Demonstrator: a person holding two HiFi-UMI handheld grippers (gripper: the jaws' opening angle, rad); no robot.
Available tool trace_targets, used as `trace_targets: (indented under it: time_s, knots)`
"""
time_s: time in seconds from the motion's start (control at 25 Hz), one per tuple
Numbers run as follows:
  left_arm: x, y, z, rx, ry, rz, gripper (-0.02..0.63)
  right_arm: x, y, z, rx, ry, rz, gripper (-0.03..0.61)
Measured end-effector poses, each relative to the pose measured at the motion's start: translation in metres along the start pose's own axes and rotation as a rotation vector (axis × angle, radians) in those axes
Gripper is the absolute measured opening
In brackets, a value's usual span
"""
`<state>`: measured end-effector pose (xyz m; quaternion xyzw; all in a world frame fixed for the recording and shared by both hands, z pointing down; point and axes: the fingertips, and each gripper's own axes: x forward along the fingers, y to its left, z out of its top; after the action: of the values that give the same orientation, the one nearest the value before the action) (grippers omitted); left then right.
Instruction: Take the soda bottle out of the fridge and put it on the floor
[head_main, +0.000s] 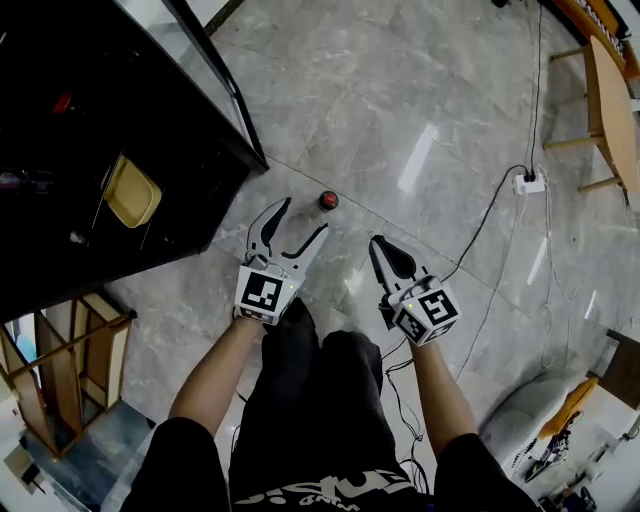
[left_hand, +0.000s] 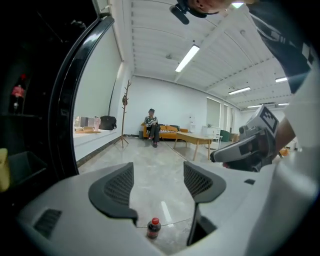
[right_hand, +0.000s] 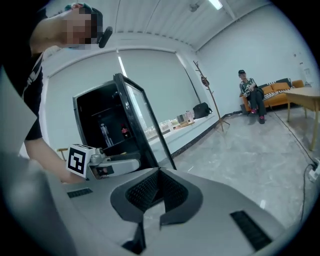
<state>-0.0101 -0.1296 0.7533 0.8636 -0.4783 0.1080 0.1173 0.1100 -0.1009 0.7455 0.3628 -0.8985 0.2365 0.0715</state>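
Bottle: we see it upright (head_main: 328, 200) on the floor (head_main: 420, 90), at 1 o'clock from our left tool (head_main: 303, 217) and apart from it.
Fridge: at 10 o'clock (head_main: 90, 120), well apart from the bottle.
Left tool: jaws apart, nothing between them.
Right tool: (head_main: 380, 245) jaws together, empty.
Progress: we judge the task done, with nothing left to do.

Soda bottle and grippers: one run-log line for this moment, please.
soda bottle: upright on floor | left gripper: open, empty | right gripper: shut, empty

No lettering, label, brand or number can be read anywhere.
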Motion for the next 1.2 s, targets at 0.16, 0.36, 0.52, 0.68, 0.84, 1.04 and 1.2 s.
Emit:
trace_targets:
  time_s: [0.16,0.36,0.52,0.68,0.84,1.04,1.2]
  knots:
    - [-0.034,-0.008,0.085,0.005,-0.014,0.003,0.313,-0.021,0.043,0.076,-0.014,0.003,0.002,0.025]
    - [-0.076,-0.016,0.171,-0.009,-0.011,-0.012,0.313,-0.043,0.088,0.161,-0.004,-0.027,-0.02,0.025]
    - [-0.104,-0.02,0.222,0.004,-0.035,-0.041,0.313,-0.053,0.118,0.207,-0.021,-0.062,-0.049,0.025]
    - [-0.124,-0.026,0.252,0.009,-0.047,-0.071,0.283,-0.061,0.141,0.235,-0.021,-0.088,-0.069,0.025]
    - [-0.141,-0.03,0.272,0.002,-0.054,-0.076,0.182,-0.07,0.157,0.251,-0.011,-0.095,-0.088,0.025]
    - [-0.158,-0.031,0.29,-0.005,-0.033,-0.057,0.008,-0.073,0.175,0.265,-0.019,-0.076,-0.084,0.025]
    - [-0.171,-0.028,0.306,-0.029,-0.019,-0.036,0.008,-0.072,0.185,0.285,-0.023,-0.085,-0.067,0.025]
